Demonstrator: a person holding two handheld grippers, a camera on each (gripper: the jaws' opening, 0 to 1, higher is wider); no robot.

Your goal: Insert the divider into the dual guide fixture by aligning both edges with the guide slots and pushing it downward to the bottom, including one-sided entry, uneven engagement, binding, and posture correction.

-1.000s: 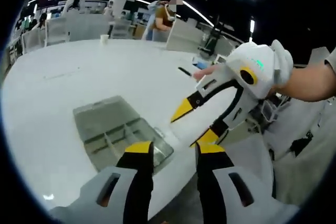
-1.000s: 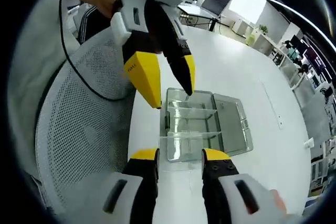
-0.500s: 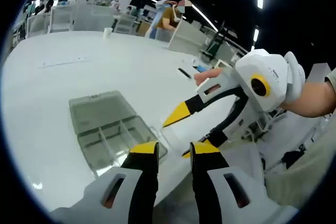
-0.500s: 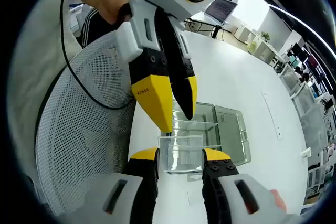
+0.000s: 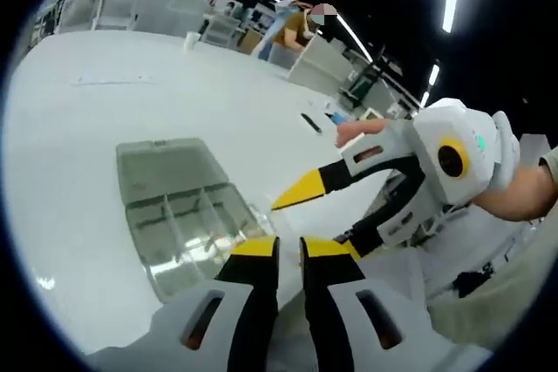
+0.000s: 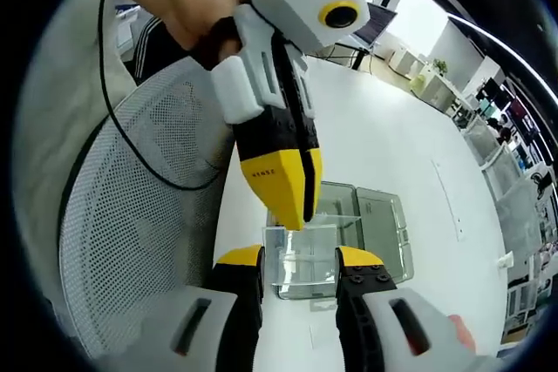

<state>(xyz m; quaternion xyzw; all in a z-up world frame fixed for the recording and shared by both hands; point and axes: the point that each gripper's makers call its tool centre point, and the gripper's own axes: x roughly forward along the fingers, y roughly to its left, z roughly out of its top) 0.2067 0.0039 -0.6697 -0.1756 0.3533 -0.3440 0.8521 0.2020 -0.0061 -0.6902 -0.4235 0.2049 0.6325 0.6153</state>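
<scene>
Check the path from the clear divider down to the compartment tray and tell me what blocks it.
Nothing visible blocks it. The right gripper holds the clear divider above the near end of the compartment tray. The left gripper pinches the divider's top corner, off the descent path.

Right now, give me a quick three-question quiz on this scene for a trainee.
1. True or false: the divider is already seated in the clear compartment box.
2. What spans the jaws of the right hand-held gripper? A) the clear divider B) a paper cup C) a cable
3. What surface does the box rest on?
Key: 1 false, the divider is held in the gripper, not down in the slots; 2 A; 3 the white table.
</scene>
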